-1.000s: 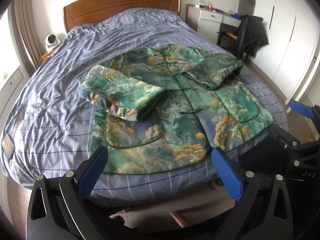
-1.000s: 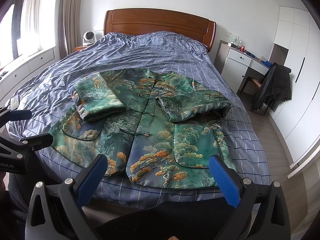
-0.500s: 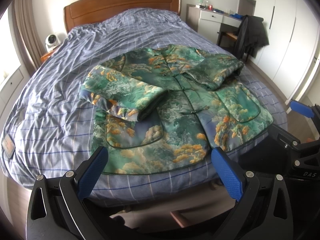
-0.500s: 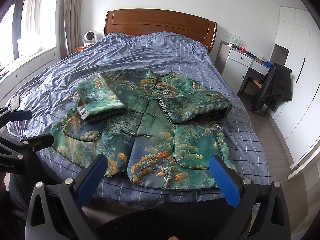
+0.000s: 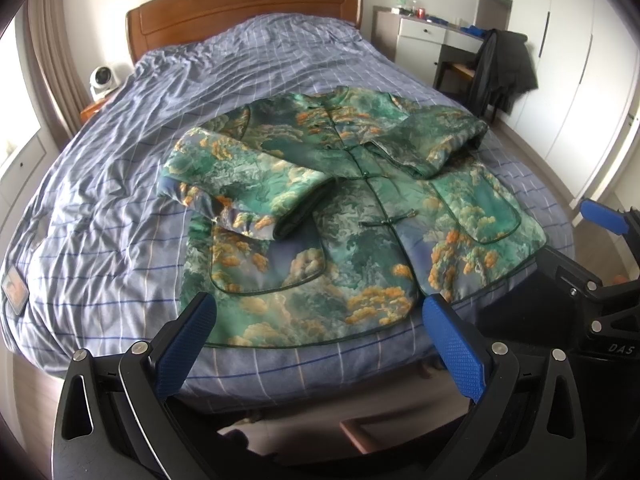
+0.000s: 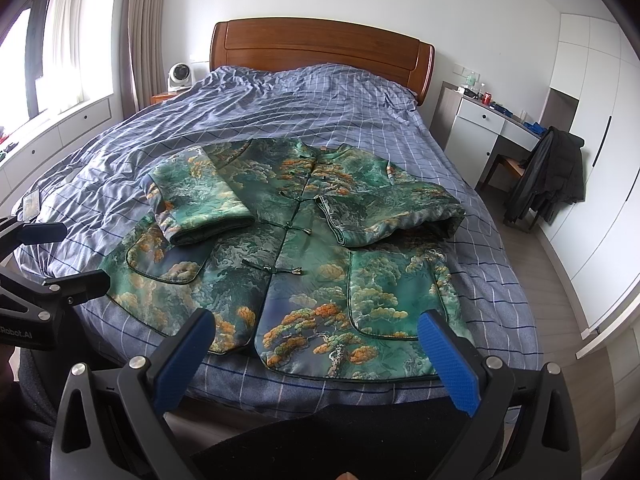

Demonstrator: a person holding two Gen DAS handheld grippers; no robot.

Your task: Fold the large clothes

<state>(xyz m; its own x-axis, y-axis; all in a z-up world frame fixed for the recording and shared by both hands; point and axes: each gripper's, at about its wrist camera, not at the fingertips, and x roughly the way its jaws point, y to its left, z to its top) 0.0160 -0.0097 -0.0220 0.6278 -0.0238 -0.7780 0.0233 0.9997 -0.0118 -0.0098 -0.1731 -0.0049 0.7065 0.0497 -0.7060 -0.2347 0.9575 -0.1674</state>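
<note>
Bedroom, bed (image 5: 100, 208) under a blue checked duvet, both grippers held back off its foot edge, touching nothing.

Left gripper (image 5: 318, 332): jaws wide apart, empty, aimed over the jacket's near hem. Right gripper (image 6: 314, 344): same, jaws spread wide, nothing between the blue pads (image 6: 448, 364). Looks like a pause to line up the next fold, hem-side grab likely.

Green brocade jacket (image 6: 304, 280) lies flat, front up, knot buttons closed, hem near the foot of the bed, collar toward the headboard (image 6: 320, 46). Both sleeves are already folded in across the chest: left sleeve (image 5: 248, 188), right sleeve (image 6: 392, 216). That puts the bulk inside the body outline, so the bottom can go up next, my guess.

Farther back: small fan (image 6: 179, 74) on the nightstand, white desk (image 6: 486, 124), dark coat (image 6: 552, 172) over the chair.
</note>
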